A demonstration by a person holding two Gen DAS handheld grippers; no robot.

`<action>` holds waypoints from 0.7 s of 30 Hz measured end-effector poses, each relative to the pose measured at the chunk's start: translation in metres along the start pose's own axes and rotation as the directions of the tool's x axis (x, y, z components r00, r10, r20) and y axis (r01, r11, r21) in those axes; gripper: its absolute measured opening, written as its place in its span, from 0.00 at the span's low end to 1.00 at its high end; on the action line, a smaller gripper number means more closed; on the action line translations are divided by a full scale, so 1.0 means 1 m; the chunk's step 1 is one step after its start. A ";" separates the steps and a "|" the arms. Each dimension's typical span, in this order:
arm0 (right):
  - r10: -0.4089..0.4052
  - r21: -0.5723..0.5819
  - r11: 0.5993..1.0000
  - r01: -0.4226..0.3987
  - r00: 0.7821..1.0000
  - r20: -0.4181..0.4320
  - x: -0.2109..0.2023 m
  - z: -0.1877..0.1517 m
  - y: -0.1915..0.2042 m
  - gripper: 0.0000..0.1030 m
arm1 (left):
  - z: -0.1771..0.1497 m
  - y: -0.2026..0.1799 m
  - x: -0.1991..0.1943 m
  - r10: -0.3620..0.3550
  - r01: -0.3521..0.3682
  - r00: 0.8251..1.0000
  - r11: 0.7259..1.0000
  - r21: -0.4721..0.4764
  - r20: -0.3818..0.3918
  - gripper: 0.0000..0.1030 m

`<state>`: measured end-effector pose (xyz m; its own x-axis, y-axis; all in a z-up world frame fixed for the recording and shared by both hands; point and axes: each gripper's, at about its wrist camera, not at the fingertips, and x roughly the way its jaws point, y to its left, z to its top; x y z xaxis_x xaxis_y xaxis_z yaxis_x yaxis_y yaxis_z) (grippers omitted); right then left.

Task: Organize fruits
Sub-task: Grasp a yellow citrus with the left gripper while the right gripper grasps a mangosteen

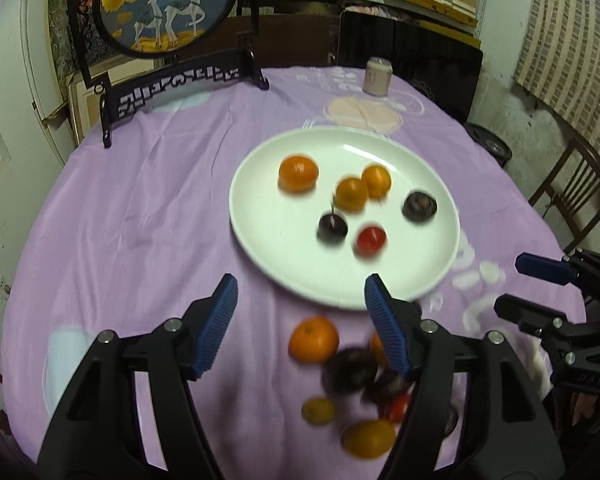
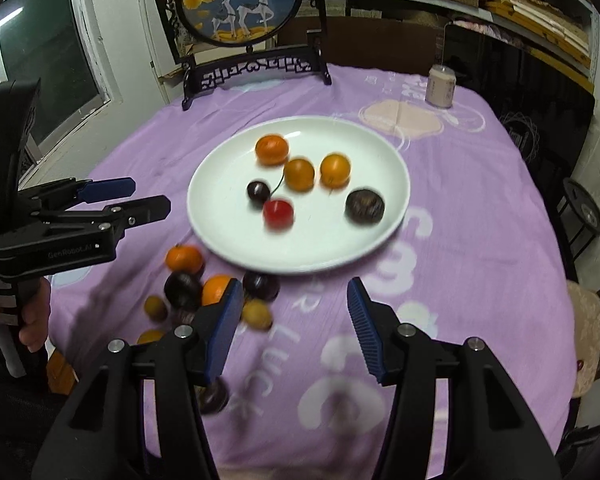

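A white plate [image 1: 296, 276] sits mid-table and also shows in the right wrist view [image 2: 220, 236]. It holds three orange fruits, a dark cherry [image 1: 332, 229], a red cherry [image 1: 371, 240] and a dark plum [image 1: 419, 206]. Several loose fruits lie on the cloth near the plate's front edge, among them a tangerine [image 1: 313, 339] and a dark plum [image 1: 350, 368]. My left gripper [image 1: 300, 308] is open and empty above these loose fruits. My right gripper [image 2: 296, 316] is open and empty, right of the loose fruits [image 2: 184, 288].
A purple cloth [image 1: 140, 220] covers the round table. A framed deer screen [image 1: 168, 20] stands at the back left and a pale can [image 1: 377, 76] at the back right. Chairs and shelves surround the table.
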<state>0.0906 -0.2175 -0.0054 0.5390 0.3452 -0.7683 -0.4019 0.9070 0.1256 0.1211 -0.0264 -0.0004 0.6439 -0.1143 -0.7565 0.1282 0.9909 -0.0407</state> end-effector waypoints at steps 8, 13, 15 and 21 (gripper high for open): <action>0.135 -0.040 0.989 -0.142 0.981 -0.142 0.016 -0.039 0.034 0.57 | -0.039 0.016 -0.008 -0.001 0.001 0.999 1.000 0.003 -0.045 0.75; 0.149 -0.039 0.986 -0.163 0.958 -0.246 0.043 -0.057 0.051 0.58 | -0.051 0.025 -0.012 -0.028 0.027 0.998 1.000 -0.013 -0.054 0.75; 0.144 -0.030 0.987 -0.157 0.957 -0.250 0.051 -0.059 0.052 0.58 | -0.054 0.025 -0.015 -0.035 0.035 0.998 0.999 -0.005 -0.054 0.76; 0.134 -0.048 0.988 -0.148 0.965 -0.226 0.049 -0.058 0.054 0.41 | -0.062 0.021 -0.020 -0.047 0.048 0.997 0.999 0.015 -0.063 0.78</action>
<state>0.0529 -0.1653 -0.0728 0.2990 0.4002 -0.8663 -0.5122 0.8333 0.2081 0.0644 0.0008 -0.0264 0.5885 -0.1559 -0.7934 0.1705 0.9831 -0.0667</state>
